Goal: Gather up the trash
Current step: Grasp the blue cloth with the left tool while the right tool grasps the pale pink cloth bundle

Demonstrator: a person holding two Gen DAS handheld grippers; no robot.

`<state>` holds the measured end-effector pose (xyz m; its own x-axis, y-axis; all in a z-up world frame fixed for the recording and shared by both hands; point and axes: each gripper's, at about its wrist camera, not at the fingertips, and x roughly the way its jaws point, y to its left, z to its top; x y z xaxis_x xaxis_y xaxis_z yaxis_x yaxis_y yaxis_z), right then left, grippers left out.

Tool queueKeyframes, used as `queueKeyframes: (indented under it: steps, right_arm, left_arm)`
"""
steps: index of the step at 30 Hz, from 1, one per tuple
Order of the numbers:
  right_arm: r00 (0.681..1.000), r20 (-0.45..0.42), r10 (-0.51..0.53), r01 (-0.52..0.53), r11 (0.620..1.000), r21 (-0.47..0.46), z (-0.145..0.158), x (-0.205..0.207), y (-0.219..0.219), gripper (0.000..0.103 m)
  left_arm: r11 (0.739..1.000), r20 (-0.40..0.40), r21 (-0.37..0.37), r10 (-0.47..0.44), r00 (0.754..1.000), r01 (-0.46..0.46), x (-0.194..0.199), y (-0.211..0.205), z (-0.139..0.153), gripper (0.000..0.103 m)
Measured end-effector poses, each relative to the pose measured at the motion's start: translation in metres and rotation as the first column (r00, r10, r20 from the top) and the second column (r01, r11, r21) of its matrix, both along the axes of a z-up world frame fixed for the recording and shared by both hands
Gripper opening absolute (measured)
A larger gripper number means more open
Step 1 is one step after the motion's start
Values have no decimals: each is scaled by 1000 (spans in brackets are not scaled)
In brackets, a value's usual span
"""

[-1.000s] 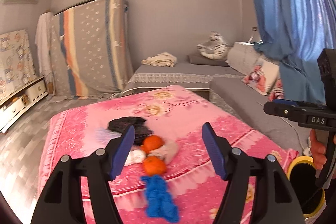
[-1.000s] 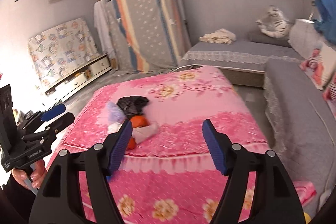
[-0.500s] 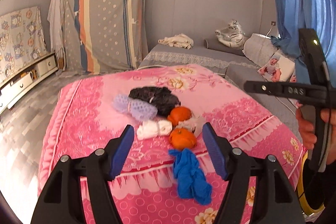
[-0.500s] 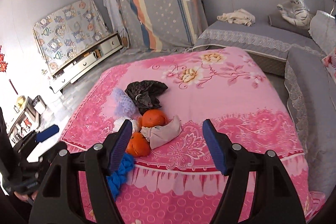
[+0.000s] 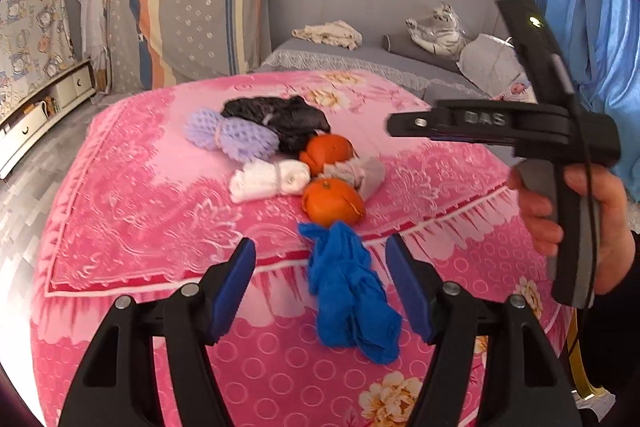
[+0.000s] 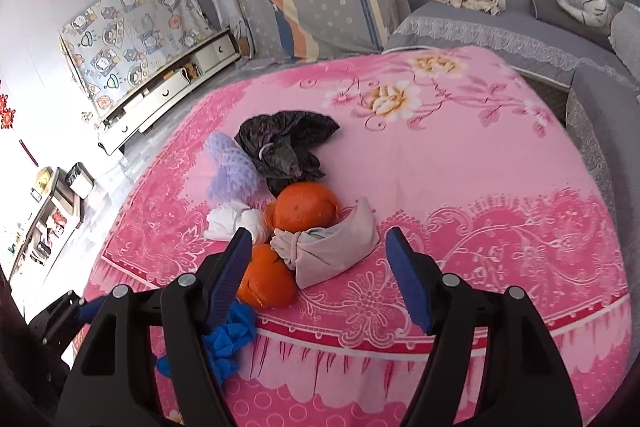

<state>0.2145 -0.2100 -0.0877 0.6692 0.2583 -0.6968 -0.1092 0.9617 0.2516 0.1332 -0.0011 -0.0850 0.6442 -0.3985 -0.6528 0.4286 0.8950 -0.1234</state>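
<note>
Trash sits bunched at the middle of the pink bed (image 5: pixel 132 211) in your left view: a black bag (image 5: pixel 280 119), a purple net (image 5: pixel 232 135), a white wad (image 5: pixel 268 181), two oranges (image 5: pixel 333 202) and a blue rag (image 5: pixel 352 303) hanging over the edge. Your left hand-held gripper (image 5: pixel 320 287) is spread wide and empty around that rag; close too shallow and it could slide off to the floor.

In your right view, the right hand-held gripper (image 6: pixel 318 277) is also wide open and empty, above a grey bundle (image 6: pixel 336 253). Its left finger sits near the lower orange (image 6: pixel 268 281), which a nudge could roll off the bed.
</note>
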Motion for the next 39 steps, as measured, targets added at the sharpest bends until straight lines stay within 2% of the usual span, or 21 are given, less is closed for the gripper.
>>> queueKeyframes:
  steps: [13,23,29,31,39]
  right_arm:
    - [994,-103,19,-18,1000,12,-40,28,11,65]
    - [991,-135,20,-19,1000,5,-55,39,14,64]
    - [992,-127,23,-26,1000,-18,-55,40,18,62]
    - [992,-123,26,-29,999,-26,-55,39,20,60]
    - [991,-134,29,-33,999,-30,-57,39,21,55]
  left_arm:
    - [1000,-97,-6,-23,995,22,9,-14,-27,64]
    - [1000,-152,-10,-31,988,30,16,-18,-43,63]
    - [999,-178,-16,-46,983,44,19,-21,-49,48]
    - [999,-185,-22,-52,981,48,20,-21,-51,38]
    - [998,-193,-37,-54,980,47,22,-21,-53,27]
